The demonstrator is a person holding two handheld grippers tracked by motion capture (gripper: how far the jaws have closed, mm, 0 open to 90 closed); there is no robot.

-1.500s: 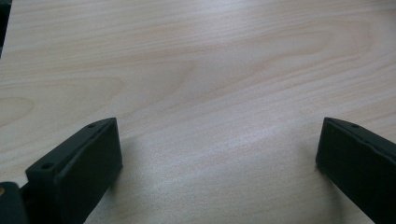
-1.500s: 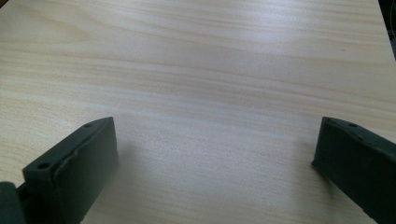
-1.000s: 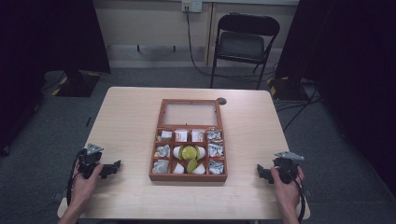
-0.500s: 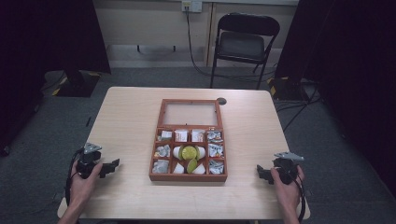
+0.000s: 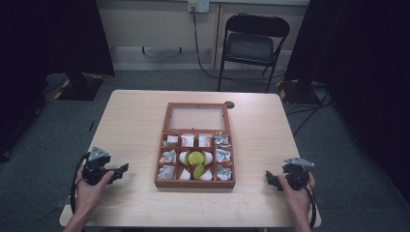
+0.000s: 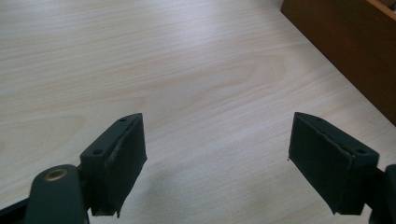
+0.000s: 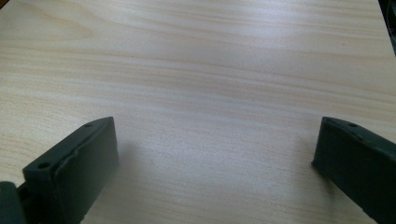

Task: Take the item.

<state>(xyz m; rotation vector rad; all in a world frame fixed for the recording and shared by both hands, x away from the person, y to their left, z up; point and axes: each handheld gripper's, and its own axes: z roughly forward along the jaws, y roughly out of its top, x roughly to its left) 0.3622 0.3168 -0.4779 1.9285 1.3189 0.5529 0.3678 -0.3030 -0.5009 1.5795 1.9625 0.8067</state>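
A brown wooden box (image 5: 195, 182) lies in the middle of the table, its glass-paned lid (image 5: 197, 117) folded open behind it. Its compartments hold small wrapped packets (image 5: 168, 156), and in the middle ones sits a round yellow-green thing (image 5: 195, 157). My left gripper (image 5: 121, 170) rests on the table left of the box. Its jaws stand apart over bare wood in the left gripper view (image 6: 215, 154); they have just been closing, with nothing between them. My right gripper (image 5: 269, 179) rests right of the box, open and empty (image 7: 215, 154).
The box's corner (image 6: 345, 51) shows at the upper right of the left gripper view. A small dark disc (image 5: 229, 104) lies on the table behind the lid. A folding chair (image 5: 252, 46) stands beyond the far edge. Bare tabletop (image 5: 130, 125) flanks the box on both sides.
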